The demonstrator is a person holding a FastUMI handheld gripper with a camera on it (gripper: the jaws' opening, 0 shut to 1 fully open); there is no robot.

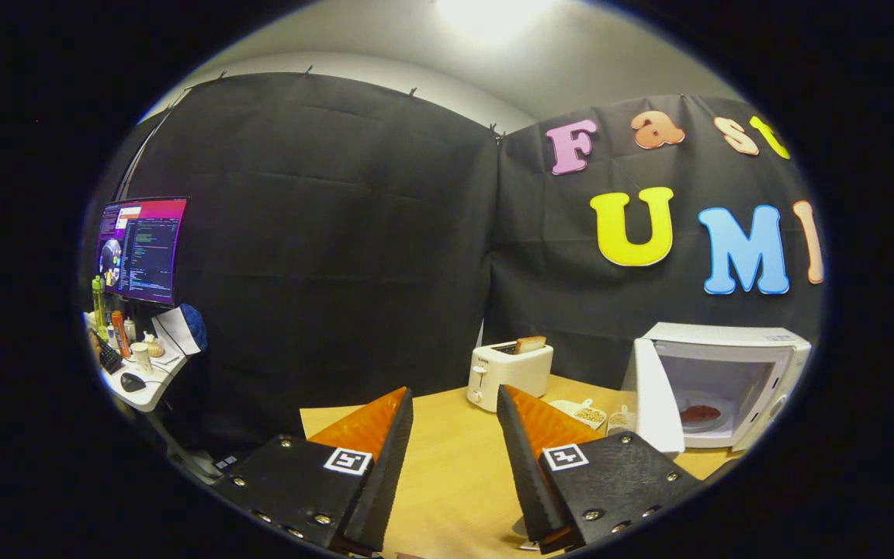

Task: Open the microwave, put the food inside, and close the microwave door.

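Right now my tongs [453,458] are apart, with nothing but bare wooden table [447,473] between the two fingers. I hold them above the table, well away from the microwave [726,384], which sits beyond my right finger, off to that side. Its door [653,396] hangs open toward me, and the food [700,413] looks like a reddish lump on a plate inside. So I think the only job left is to shut the door.

What could go wrong? I have to swing the tongs a long way over to the door. Between my right finger and the microwave sit a small dish of beans [588,413] and a little cup [619,419]. If I sweep low, I may bump them and spill the beans. If I push the door too hard or on its thin edge, the tongs may slip off, or the light microwave may slide on the table. A soft push may leave the door not fully shut.

Some things are hard to see. The far side of the microwave is cut off, so I cannot find its buttons or the latch. The food is small and blurry, so I cannot say what kind it is. A white toaster [509,373] with toast in it stands just beyond my fingers
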